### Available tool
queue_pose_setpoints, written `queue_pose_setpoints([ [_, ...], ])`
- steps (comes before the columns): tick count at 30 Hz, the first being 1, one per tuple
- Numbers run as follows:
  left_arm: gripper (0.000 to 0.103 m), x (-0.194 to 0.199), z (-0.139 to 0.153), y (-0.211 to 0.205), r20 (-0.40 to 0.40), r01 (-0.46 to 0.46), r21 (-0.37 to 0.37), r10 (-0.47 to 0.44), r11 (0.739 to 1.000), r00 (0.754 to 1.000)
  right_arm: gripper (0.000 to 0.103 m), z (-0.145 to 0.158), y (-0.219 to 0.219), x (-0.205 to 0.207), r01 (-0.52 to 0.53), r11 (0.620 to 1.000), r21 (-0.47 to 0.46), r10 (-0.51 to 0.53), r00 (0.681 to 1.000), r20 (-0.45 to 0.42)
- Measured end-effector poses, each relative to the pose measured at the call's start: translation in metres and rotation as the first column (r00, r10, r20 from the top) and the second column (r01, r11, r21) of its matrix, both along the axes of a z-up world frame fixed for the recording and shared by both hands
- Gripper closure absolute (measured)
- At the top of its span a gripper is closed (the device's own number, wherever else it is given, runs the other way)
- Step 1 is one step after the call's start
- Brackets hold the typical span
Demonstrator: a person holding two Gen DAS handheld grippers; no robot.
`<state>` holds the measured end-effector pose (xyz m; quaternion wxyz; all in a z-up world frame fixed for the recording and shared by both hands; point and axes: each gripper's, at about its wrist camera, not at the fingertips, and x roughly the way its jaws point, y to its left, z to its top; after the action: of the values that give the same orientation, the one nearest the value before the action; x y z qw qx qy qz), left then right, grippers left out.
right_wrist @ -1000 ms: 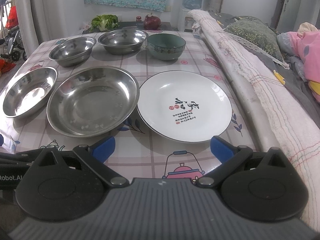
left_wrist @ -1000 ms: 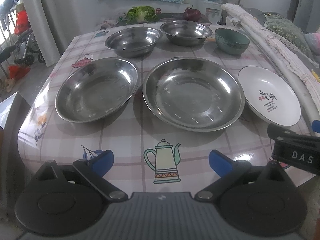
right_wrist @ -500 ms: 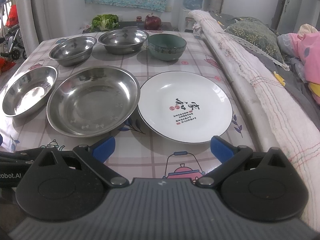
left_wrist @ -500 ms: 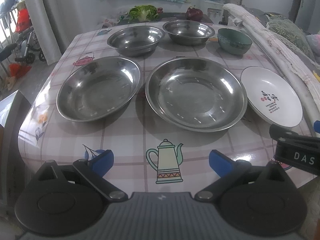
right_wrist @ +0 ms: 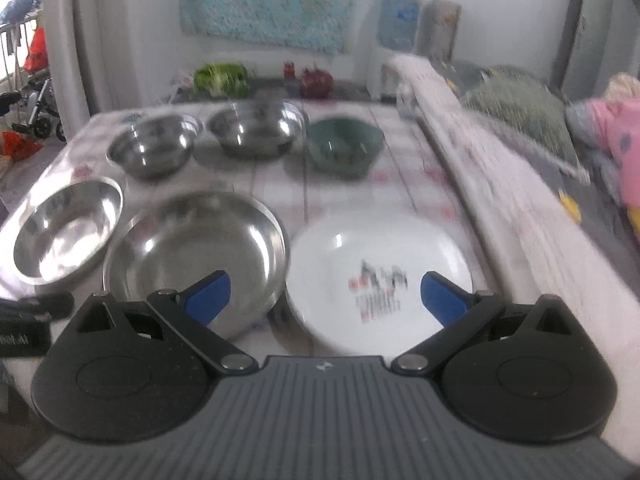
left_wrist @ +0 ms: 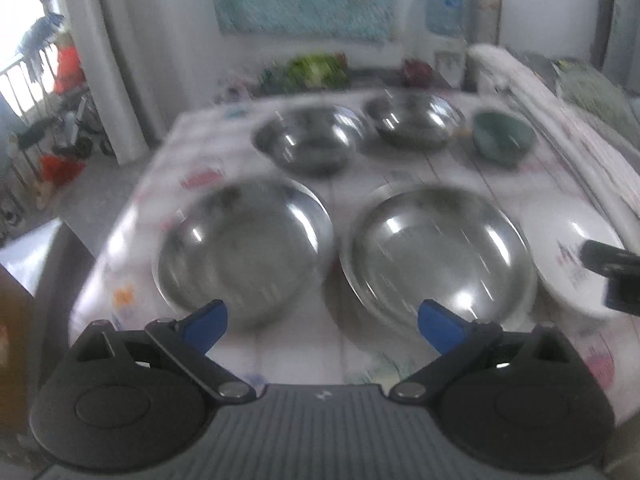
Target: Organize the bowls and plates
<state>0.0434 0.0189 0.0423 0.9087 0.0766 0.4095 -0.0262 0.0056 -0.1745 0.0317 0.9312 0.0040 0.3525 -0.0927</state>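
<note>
Both views are blurred by motion. Two large steel plates sit in the front row, the left one [left_wrist: 244,248] [right_wrist: 66,232] and the middle one [left_wrist: 436,256] [right_wrist: 196,256], with a white printed plate [right_wrist: 380,280] [left_wrist: 568,256] on the right. Behind stand two steel bowls [left_wrist: 310,142] [left_wrist: 414,120] and a green bowl [left_wrist: 502,136] [right_wrist: 344,146]. My left gripper [left_wrist: 322,322] is open and empty, over the gap between the steel plates' near rims. My right gripper [right_wrist: 326,294] is open and empty, over the white plate's near left part.
The table [left_wrist: 360,184] carries a checked cloth. A rolled white blanket [right_wrist: 500,200] runs along its right edge, with bedding beyond. Vegetables [right_wrist: 220,78] and a dark red item [right_wrist: 316,80] lie behind the table. The right gripper's body [left_wrist: 612,276] shows at the left view's right edge.
Both grippers have moved forward and tilted up, so the dishes sit lower and closer in each view. The jaws stay open. No dish has moved.
</note>
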Motion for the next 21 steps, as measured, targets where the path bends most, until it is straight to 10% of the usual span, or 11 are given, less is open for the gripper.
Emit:
queue_pose_setpoints([
  [11, 0.0, 0.122, 0.014, 0.046, -0.063, -0.026, -0.019, 0.025, 0.999, 0.998, 0.001, 0.039, 0.009, 0.106, -0.259, 0.938, 0.23, 0.221, 0.959, 0.18],
  [21, 0.0, 0.238, -0.027, 0.067, -0.144, 0.014, -0.161, -0.038, 0.987, 0.989, 0.002, -0.018, 0.037, 0.25, -0.237, 0.825, 0.513, 0.256, 0.966, 0.035],
])
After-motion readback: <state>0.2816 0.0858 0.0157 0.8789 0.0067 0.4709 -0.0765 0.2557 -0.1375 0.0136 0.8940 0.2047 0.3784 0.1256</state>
